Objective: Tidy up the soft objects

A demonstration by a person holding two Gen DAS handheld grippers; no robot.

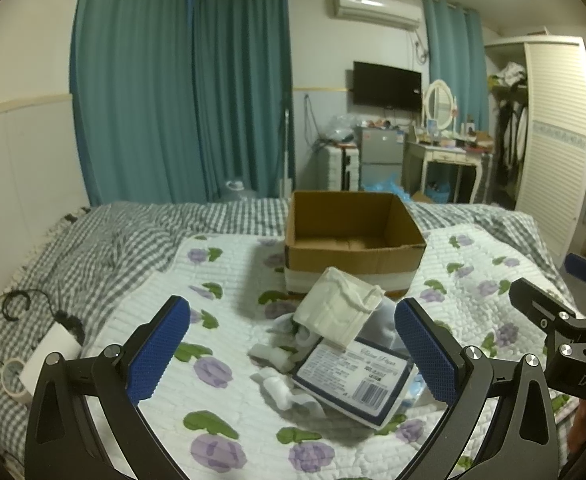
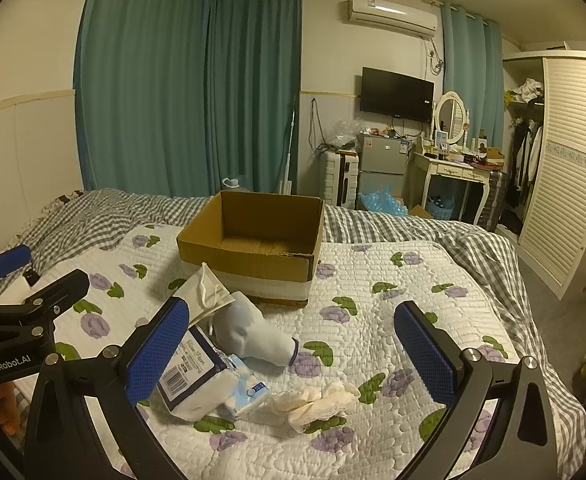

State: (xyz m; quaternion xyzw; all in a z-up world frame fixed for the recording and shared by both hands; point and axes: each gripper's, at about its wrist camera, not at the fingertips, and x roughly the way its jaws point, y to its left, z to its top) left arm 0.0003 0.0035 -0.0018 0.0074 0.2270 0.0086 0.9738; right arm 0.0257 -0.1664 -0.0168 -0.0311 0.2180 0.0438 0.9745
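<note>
An open, empty cardboard box (image 1: 355, 236) (image 2: 253, 240) stands on the floral quilt (image 1: 229, 408) (image 2: 393, 280). In front of it lies a heap: a white face mask (image 1: 343, 310) (image 2: 205, 292), a tissue pack with a barcode (image 1: 353, 376) (image 2: 191, 376), pale socks (image 1: 289, 384) (image 2: 253, 336), a small blue-white pack (image 2: 245, 394) and a cream lace cloth (image 2: 313, 402). My left gripper (image 1: 293, 352) is open above the heap. My right gripper (image 2: 293, 354) is open over the socks and the lace cloth. Neither holds anything.
A grey checked blanket (image 1: 93, 248) (image 2: 433, 224) covers the far bed. A white charger with black cable (image 1: 49, 352) lies at the left edge. Behind stand teal curtains (image 1: 181, 100), a small fridge (image 2: 381, 164), a dressing table (image 2: 457, 172) and a wardrobe (image 2: 565, 168).
</note>
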